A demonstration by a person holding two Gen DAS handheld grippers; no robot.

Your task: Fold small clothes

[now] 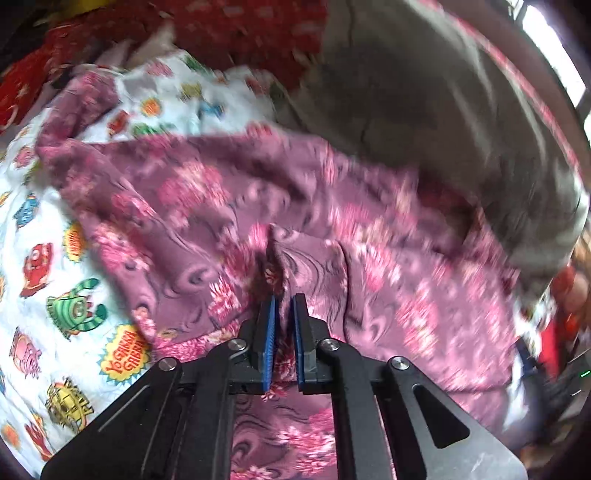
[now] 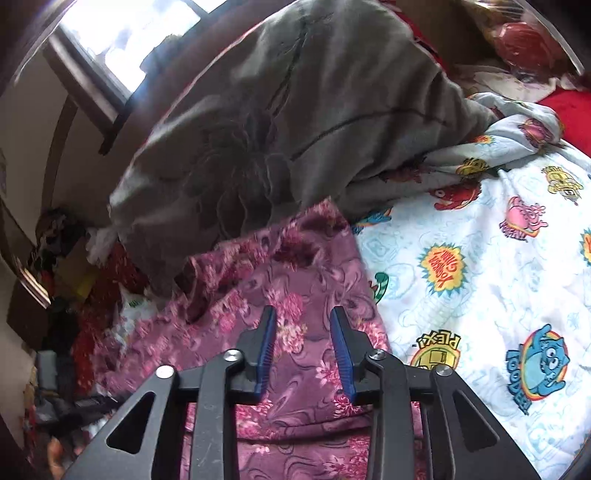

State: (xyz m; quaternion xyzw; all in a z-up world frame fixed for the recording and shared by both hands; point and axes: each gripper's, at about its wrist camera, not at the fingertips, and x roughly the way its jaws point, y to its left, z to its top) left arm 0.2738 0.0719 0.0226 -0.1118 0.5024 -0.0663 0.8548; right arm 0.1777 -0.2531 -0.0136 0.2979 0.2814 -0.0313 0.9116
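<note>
A mauve garment with pink flowers (image 1: 258, 206) lies spread on a white cartoon-print sheet (image 1: 44, 266). My left gripper (image 1: 284, 301) is shut on a pinched ridge of this garment, with the fabric bunched between its blue pads. In the right wrist view the same floral garment (image 2: 295, 273) lies under my right gripper (image 2: 303, 314), which is open and empty just above the cloth. The cartoon sheet (image 2: 480, 288) lies to its right.
A grey blanket or cloth (image 1: 443, 110) is heaped behind the garment and also shows in the right wrist view (image 2: 295, 110). Red patterned fabric (image 1: 240, 33) lies at the back. Clutter (image 2: 62, 295) sits beyond the bed's left edge, under a window (image 2: 125, 33).
</note>
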